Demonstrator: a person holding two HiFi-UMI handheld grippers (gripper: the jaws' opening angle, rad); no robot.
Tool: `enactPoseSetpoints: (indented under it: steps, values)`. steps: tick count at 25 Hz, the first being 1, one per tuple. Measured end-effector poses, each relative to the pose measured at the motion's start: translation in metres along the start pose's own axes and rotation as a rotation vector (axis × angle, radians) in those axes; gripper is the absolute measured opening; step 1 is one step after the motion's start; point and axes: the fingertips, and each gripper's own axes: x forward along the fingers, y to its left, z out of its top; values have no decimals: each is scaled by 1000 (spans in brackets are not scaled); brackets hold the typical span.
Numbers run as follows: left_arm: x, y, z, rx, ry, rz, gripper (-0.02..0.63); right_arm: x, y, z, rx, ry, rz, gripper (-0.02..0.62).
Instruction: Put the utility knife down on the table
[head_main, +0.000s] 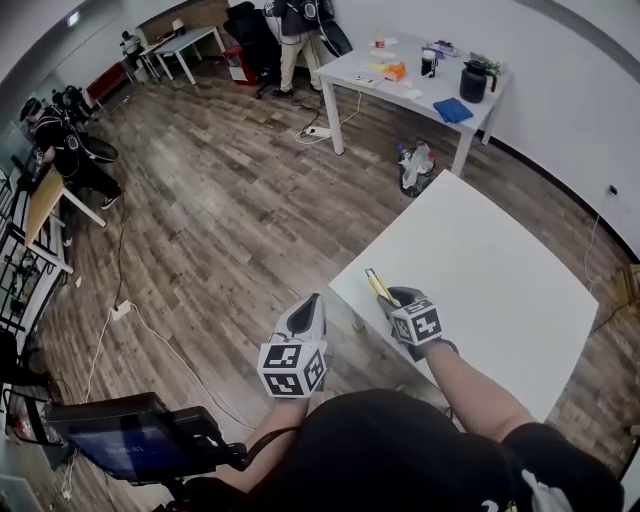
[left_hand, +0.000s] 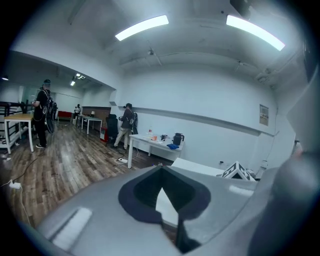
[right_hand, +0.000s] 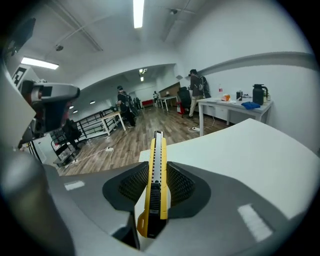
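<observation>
– ok, left side first: where is the left gripper (head_main: 311, 304)?
– i've got it off the table, over the wood floor (head_main: 220, 230), just beside the white table (head_main: 490, 270) at its near left corner. its own view shows the jaws together with nothing between them.
– next, the right gripper (head_main: 391, 297)?
– jaws clamped on the utility knife (right_hand: 155, 180). yellow body, pinched by its two sides around the black slider. the front end sticks out past the jaw tips, pointing away from me.
– knife versus the table?
– held in the gripper over the table's near left corner, not lying on it. i can't tell if the far end touches the top.
</observation>
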Motion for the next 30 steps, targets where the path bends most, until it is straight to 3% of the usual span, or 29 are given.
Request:
enactPoseSetpoints:
  steps: [10, 16, 27, 30]
  values:
    - [-22, 41, -22, -67, 4, 90, 2, 64, 10, -21, -191, 182, 48, 137]
    - [-14, 54, -32, -102, 16, 100, 2, 76, 0, -29, -189, 257, 36, 137]
    - [-10, 52, -34, -100, 25, 88, 2, 77, 0, -29, -199, 269, 45, 141]
    - [-9, 50, -34, -92, 26, 83, 2, 77, -3, -32, -170, 272, 45, 184]
